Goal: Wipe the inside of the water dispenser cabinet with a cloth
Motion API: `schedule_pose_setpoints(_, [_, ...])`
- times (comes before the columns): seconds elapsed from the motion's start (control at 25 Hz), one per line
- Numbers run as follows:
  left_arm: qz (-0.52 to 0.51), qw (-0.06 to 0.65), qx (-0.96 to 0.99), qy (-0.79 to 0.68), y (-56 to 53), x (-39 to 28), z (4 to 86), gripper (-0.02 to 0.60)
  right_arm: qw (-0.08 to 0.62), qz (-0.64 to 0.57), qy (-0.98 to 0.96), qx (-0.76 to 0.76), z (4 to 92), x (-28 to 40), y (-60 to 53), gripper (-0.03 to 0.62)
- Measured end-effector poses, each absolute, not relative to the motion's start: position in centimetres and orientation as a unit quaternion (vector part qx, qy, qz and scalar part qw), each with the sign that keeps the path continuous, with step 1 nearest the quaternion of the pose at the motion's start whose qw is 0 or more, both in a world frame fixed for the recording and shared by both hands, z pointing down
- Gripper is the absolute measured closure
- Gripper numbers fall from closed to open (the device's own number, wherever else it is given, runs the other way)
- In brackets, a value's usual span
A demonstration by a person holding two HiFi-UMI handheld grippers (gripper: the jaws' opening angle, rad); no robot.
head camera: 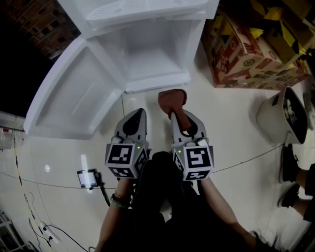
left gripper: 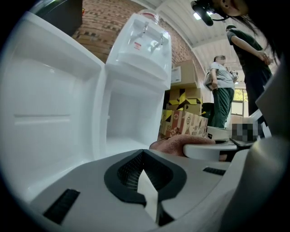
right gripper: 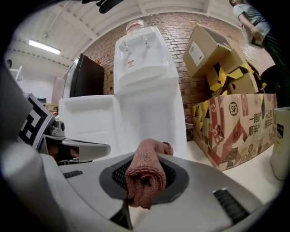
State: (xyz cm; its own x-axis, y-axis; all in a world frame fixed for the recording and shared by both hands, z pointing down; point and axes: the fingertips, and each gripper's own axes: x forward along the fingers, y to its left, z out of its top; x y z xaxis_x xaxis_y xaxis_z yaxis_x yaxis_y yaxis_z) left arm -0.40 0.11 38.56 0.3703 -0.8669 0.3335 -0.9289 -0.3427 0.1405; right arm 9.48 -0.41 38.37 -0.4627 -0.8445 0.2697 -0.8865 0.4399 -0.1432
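The white water dispenser (head camera: 147, 15) stands ahead with its lower cabinet (head camera: 152, 54) open and the door (head camera: 74, 98) swung out to the left. A reddish-brown cloth (head camera: 172, 100) sticks out of my right gripper (head camera: 179, 117), which is shut on it just in front of the cabinet's sill. In the right gripper view the bunched cloth (right gripper: 146, 174) fills the jaws, with the dispenser (right gripper: 145, 68) beyond. My left gripper (head camera: 135, 120) hovers beside it to the left, shut with nothing in it. In the left gripper view, its jaws (left gripper: 144, 174) face the cabinet (left gripper: 131, 122) and the cloth (left gripper: 174, 144) shows at right.
Cardboard boxes (head camera: 246, 54) are stacked right of the dispenser. A white bin (head camera: 283, 115) and someone's shoes (head camera: 290, 165) are at the far right. A small lamp (head camera: 88, 178) and cables lie on the pale floor at left. People (left gripper: 222, 90) stand behind.
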Motion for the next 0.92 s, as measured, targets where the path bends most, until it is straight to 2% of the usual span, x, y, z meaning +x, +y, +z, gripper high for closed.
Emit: schedule_pose_setpoints(0.92, [0.095,0.166,0.808,-0.557,0.6,-1.6,39.2,0.597,0.098,0.125,-0.849,0.505,39.1,8.2,-0.2,0.523])
